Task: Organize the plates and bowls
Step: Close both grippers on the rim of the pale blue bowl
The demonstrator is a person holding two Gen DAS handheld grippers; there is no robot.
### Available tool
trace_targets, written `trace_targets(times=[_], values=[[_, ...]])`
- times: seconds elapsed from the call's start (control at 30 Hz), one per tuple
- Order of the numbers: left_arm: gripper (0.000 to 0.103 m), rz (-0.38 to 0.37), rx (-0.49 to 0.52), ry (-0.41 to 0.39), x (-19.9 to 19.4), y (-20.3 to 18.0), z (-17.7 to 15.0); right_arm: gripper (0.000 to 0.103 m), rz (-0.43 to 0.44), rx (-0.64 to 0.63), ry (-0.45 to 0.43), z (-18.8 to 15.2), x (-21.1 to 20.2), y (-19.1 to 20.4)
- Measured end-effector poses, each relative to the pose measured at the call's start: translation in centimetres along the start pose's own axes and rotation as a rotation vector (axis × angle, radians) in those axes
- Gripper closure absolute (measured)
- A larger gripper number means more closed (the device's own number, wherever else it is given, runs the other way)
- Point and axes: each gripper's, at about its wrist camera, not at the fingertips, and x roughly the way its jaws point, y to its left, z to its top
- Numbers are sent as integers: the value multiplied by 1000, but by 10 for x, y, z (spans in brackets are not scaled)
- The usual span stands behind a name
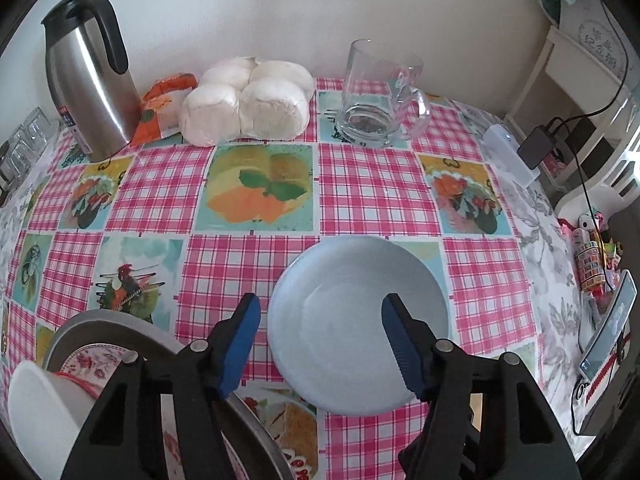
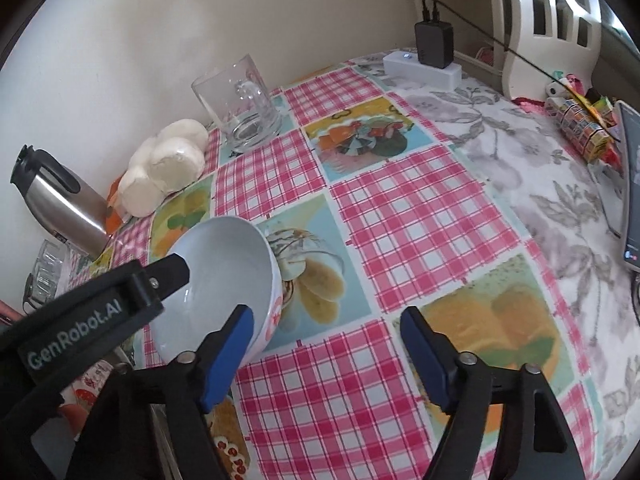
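Observation:
A pale blue bowl [image 1: 358, 324] with a floral outside [image 2: 224, 280] rests on the checked tablecloth. My left gripper [image 1: 320, 344] is open above its near rim, one finger outside on the left, one over the inside. A metal tray [image 1: 100, 324] at lower left holds a floral plate [image 1: 94, 360] and a white bowl [image 1: 36, 408]. My right gripper [image 2: 326, 356] is open and empty over the cloth, to the right of the bowl. The left gripper's body [image 2: 100, 312] shows in the right wrist view, reaching over the bowl.
A steel thermos [image 1: 88, 80], a bag of white buns [image 1: 248, 100] and a glass mug [image 1: 380, 96] stand along the wall. Small glasses [image 1: 24, 148] sit at far left. A power strip with charger [image 2: 424, 64], a phone [image 2: 632, 184] and trinkets [image 2: 580, 120] lie at the right.

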Motion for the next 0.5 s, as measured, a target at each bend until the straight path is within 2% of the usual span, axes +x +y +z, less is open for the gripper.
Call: trace_targets(times=[0.13, 0.37, 0.5], values=[[38, 5, -9, 2, 6, 3, 2, 47, 34, 3, 19, 1, 10, 5], [39, 3, -19, 19, 14, 7, 3, 60, 81, -18, 61, -2, 25, 19], [39, 0, -10, 25, 16, 5, 3, 70, 99, -32, 57, -4, 27, 23]])
